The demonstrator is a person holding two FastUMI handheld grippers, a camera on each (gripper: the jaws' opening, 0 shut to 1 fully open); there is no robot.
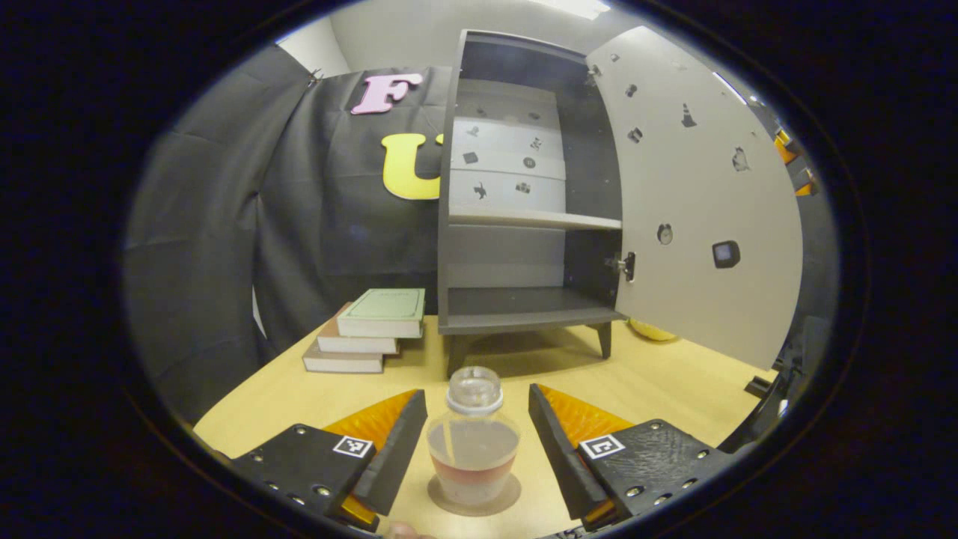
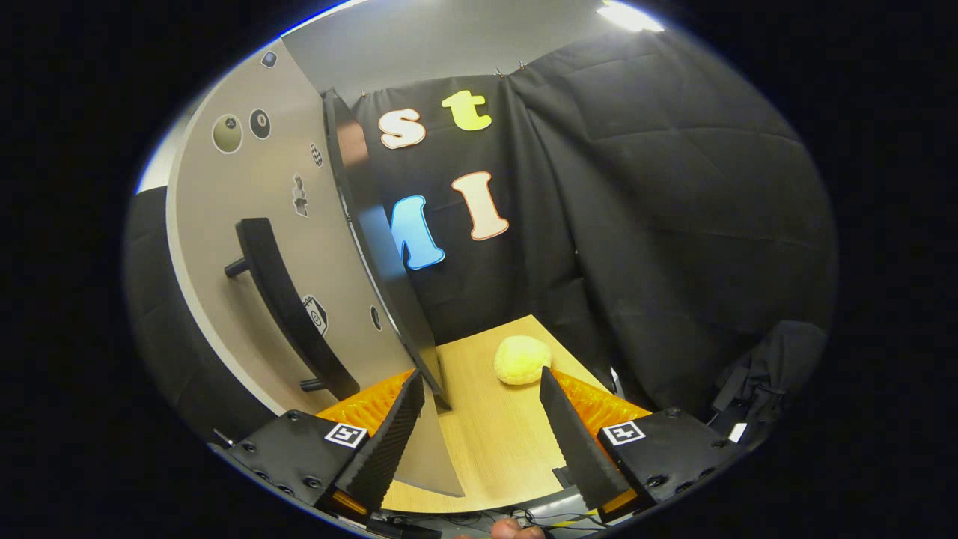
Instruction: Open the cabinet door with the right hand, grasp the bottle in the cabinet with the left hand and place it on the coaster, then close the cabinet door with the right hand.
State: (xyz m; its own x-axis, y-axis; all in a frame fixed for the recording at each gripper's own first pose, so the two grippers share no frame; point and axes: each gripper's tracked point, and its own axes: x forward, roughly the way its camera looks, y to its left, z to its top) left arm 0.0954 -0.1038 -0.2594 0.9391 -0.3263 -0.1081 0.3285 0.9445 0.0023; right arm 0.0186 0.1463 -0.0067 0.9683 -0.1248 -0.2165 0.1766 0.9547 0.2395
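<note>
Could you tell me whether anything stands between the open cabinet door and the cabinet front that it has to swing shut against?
Nothing visible does. In the left gripper view the door stands wide open, the tabletop below its swing is bare, and the bottle sits on the coaster well in front of the cabinet, between the open left gripper.

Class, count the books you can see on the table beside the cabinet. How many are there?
3, in one stack left of the cabinet: a green-covered book on top, two beneath it. Anything behind the stack would be hidden.
</note>
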